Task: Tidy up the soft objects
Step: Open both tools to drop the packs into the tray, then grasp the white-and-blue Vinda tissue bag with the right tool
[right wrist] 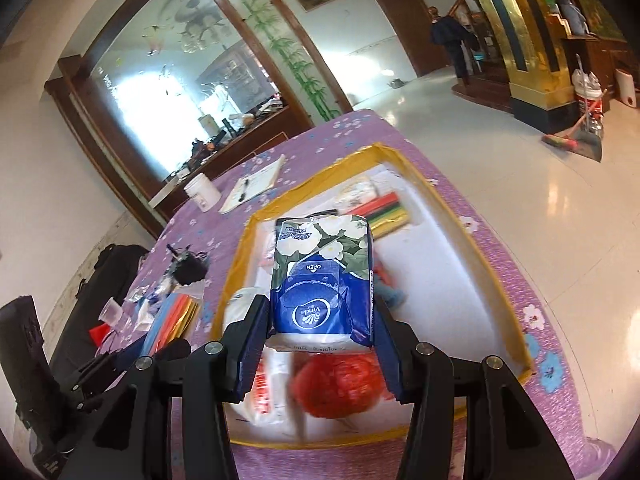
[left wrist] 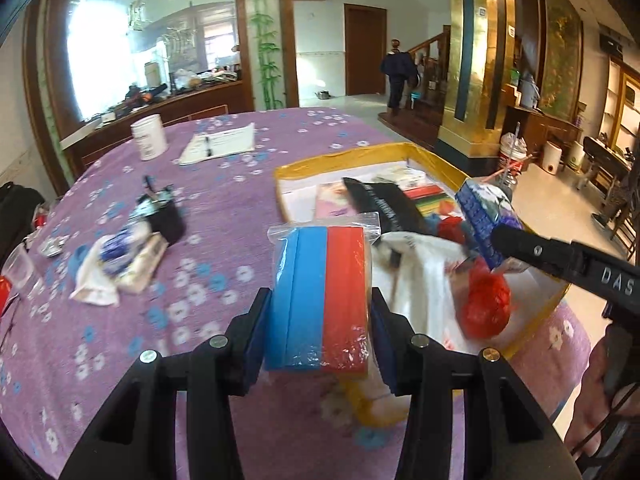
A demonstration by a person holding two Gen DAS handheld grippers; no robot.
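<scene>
My left gripper [left wrist: 321,304] is shut on a clear bag of blue and red foam blocks [left wrist: 320,276], held above the near-left edge of a yellow-rimmed white tray [left wrist: 404,150]. My right gripper [right wrist: 320,320] is shut on a blue floral tissue pack [right wrist: 322,276] over the same tray [right wrist: 486,248]. In the left wrist view the right gripper [left wrist: 508,240] comes in from the right with the tissue pack [left wrist: 478,220]. A red mesh bundle [right wrist: 340,380] and a white bag [right wrist: 260,392] lie in the tray below. The foam bag [right wrist: 172,322] shows at the left of the right wrist view.
On the purple floral tablecloth [left wrist: 224,208] stand a white cup [left wrist: 149,136], a notepad with a pen [left wrist: 218,144], a black pouch [left wrist: 166,218] and small tissue packs [left wrist: 120,264]. Coloured sticks [right wrist: 388,212] lie far in the tray. A person [left wrist: 396,74] stands by the far door.
</scene>
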